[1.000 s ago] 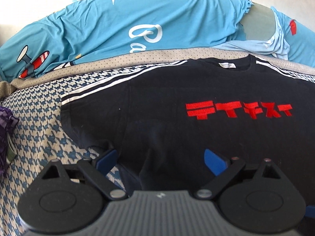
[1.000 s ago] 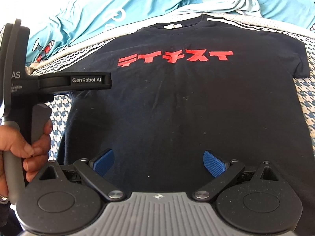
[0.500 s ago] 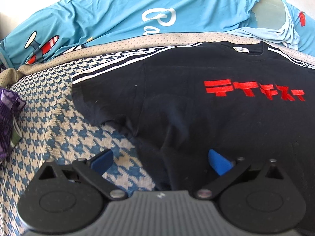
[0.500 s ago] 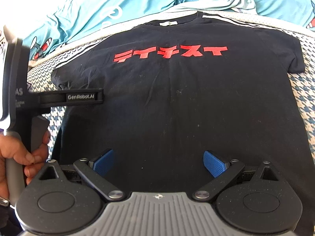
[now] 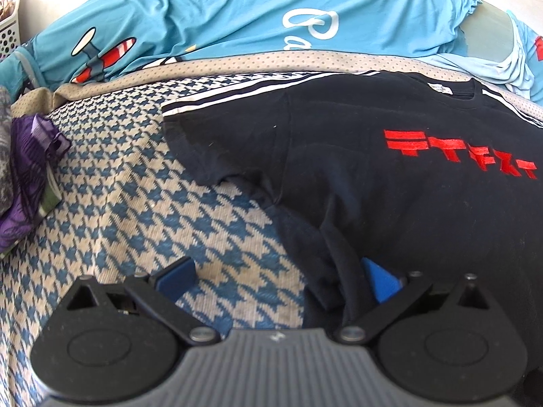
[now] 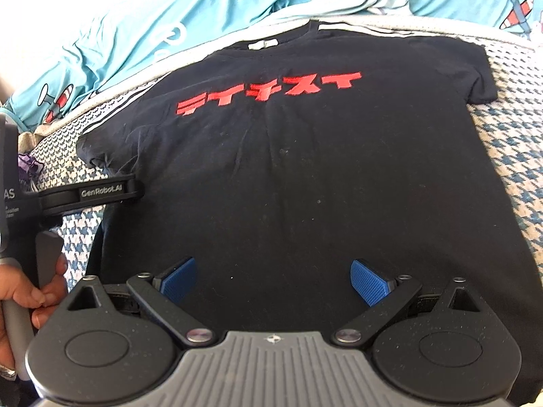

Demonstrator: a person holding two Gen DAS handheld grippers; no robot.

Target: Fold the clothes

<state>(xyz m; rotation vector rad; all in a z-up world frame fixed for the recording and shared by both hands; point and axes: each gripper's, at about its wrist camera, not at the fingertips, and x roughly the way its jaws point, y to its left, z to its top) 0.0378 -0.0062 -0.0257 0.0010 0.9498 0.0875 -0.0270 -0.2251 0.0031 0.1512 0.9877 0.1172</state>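
A black T-shirt (image 6: pixel 305 176) with red characters on its chest lies flat, collar at the far side, on a blue-and-cream houndstooth cover (image 5: pixel 142 224). My left gripper (image 5: pixel 278 279) is open over the shirt's left side edge (image 5: pixel 315 264). A fold of black fabric stands between its jaws against the right pad, and bare cover lies by the left pad. My right gripper (image 6: pixel 274 279) is open low over the shirt's lower middle, with nothing pinched. In the right wrist view one of the left gripper's fingers (image 6: pixel 101 192) reaches to the shirt's left edge, held by a hand (image 6: pixel 30 298).
Light blue bedding with aeroplane prints (image 5: pixel 237 10) is bunched along the far side behind a beige dotted band (image 5: pixel 237 64). A purple cloth (image 5: pixel 30 169) lies at the left edge. A white perforated basket (image 5: pixel 8 34) shows at the upper left corner.
My left gripper has slid left, from over the shirt body to its side edge, so more houndstooth cover shows. In the right wrist view it has dropped lower. The right gripper has hardly moved.
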